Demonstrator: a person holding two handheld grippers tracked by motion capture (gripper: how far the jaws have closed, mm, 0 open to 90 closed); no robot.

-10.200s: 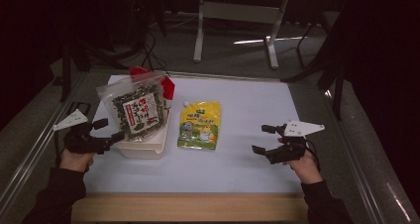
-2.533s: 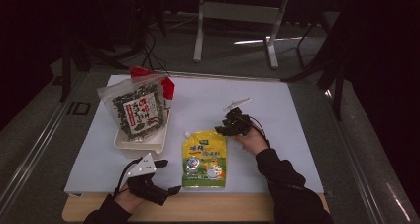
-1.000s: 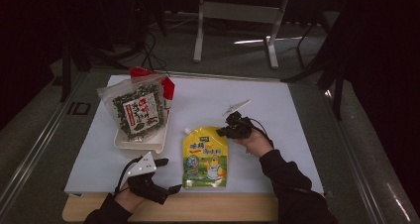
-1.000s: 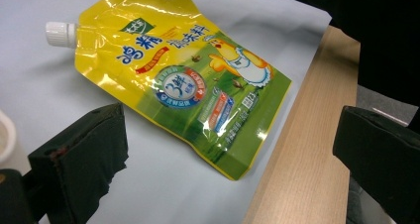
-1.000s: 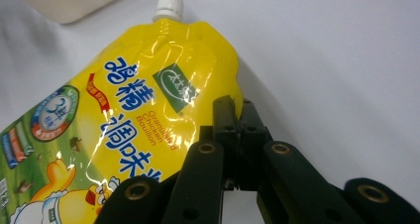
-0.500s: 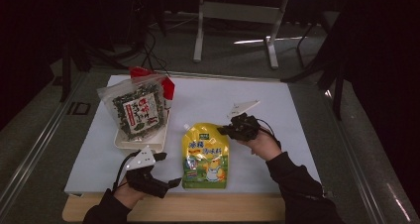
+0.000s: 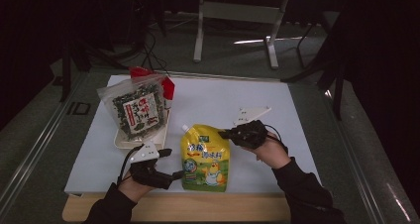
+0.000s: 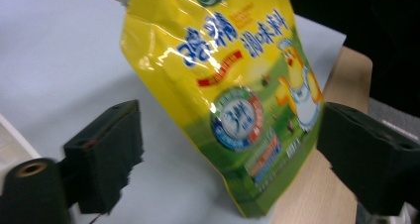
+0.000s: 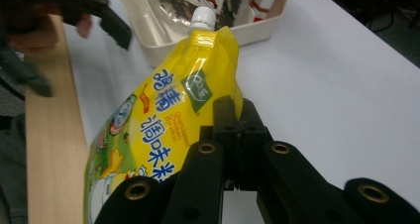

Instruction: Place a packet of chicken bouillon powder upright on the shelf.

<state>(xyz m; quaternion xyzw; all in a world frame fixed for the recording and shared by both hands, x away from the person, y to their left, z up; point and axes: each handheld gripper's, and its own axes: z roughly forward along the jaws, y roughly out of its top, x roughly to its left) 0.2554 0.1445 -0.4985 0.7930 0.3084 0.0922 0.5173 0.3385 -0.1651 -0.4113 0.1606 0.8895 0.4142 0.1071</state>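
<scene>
Change: the yellow pouch (image 7: 204,157) stood lower a moment ago; now it is tipped up more.
Right gripper (image 7: 227,133): clamped on the pouch's top edge, at 3 o'clock of it.
Left gripper (image 7: 174,163): jaws wide and just been closing, pouch's bottom corner between them, not pinched.
Writing: "Granulated Chicken".
Pouch place: table's (image 7: 297,135) near edge, 6 o'clock.

Yellow pouch (image 8: 237,100) tilted between spread, just-closing fingers (image 8: 106,157), untouched.

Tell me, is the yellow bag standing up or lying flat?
Tilted up, not flat. The right claw pinches the yellow bag by its top edge, lifting its spout end.
</scene>
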